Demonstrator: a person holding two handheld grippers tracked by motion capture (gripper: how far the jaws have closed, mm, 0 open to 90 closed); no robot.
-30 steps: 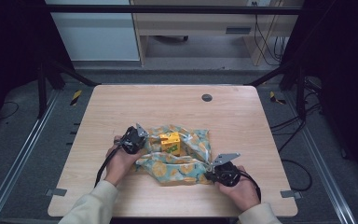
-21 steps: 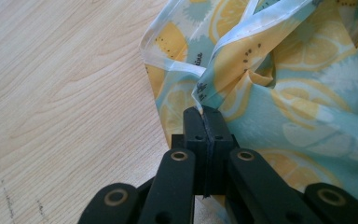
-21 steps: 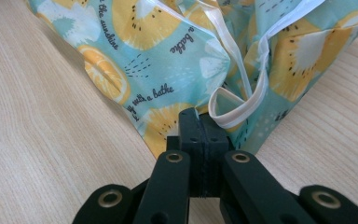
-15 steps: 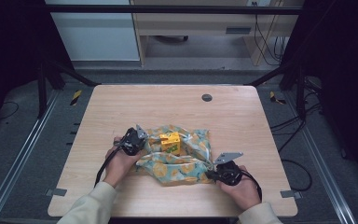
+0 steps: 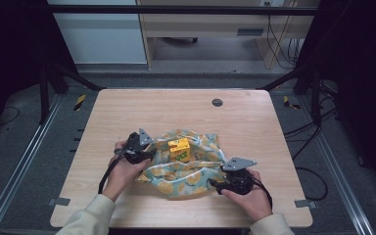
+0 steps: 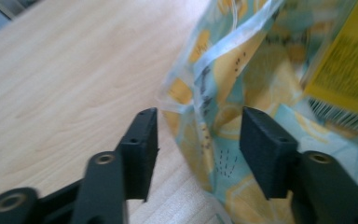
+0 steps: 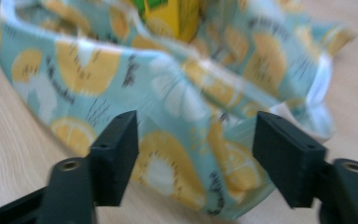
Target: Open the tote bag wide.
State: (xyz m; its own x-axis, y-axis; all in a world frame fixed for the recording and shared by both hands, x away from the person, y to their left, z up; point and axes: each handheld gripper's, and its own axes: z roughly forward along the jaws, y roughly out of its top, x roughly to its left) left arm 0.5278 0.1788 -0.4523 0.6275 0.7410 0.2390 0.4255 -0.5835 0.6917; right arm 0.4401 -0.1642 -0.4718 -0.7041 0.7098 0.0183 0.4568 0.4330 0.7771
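A teal cloth printed with lemon slices point(image 5: 191, 172) lies crumpled on the wooden table point(image 5: 176, 112), with a small yellow box point(image 5: 179, 149) standing in its middle. My left gripper point(image 5: 149, 155) is at the cloth's left edge. Its jaws have just been opening, and a fold of cloth point(image 6: 214, 93) hangs loose between them in the left gripper view point(image 6: 198, 149), with the box point(image 6: 345, 70) beyond. My right gripper point(image 5: 214, 185) is at the cloth's near right edge. Its jaws point(image 7: 196, 154) have also just been opening and now straddle the cloth point(image 7: 177, 93) without pressing it.
A dark round grommet point(image 5: 217, 102) sits in the tabletop near the far edge. Bare wood surrounds the cloth on all sides. Black frame posts and cables stand on the floor beyond the table's right side.
My left gripper has lifted a little at the cloth's left edge. The right hand stays where it was. The cloth and box lie much as before.
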